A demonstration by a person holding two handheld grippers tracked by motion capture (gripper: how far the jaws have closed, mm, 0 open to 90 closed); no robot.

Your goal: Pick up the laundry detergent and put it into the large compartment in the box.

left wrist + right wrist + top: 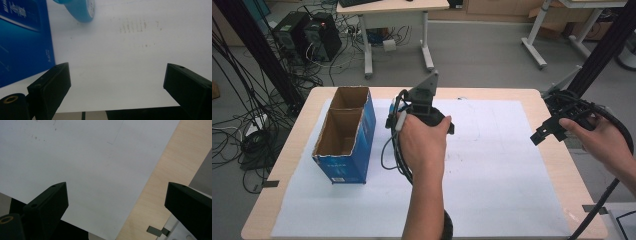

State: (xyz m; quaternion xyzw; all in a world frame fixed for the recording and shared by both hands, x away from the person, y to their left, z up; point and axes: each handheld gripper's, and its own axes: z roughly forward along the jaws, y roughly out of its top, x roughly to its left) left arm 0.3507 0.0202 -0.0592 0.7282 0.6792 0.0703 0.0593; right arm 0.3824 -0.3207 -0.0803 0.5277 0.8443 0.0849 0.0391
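Observation:
An open blue cardboard box [364, 142] with two compartments stands on the left of the white paper sheet [497, 175]. My left gripper [422, 107] is held over the paper just right of the box, its grey plate pointing away. In the left gripper view the left gripper [117, 75] is open over bare paper, with the box's blue wall [22, 45] at the left and a light blue tape roll [81, 10] lying ahead. My right gripper [544, 134] hovers near the table's right edge. The right gripper [116, 195] is open above the paper's border, with nothing between its jaws.
The wooden table [562, 170] shows around the paper, and its right edge [160, 195] lies under the right gripper. On the floor behind are computer towers [307, 35], tangled cables [242, 135] and desk legs [427, 45]. Black frame posts [257, 50] rise at both sides.

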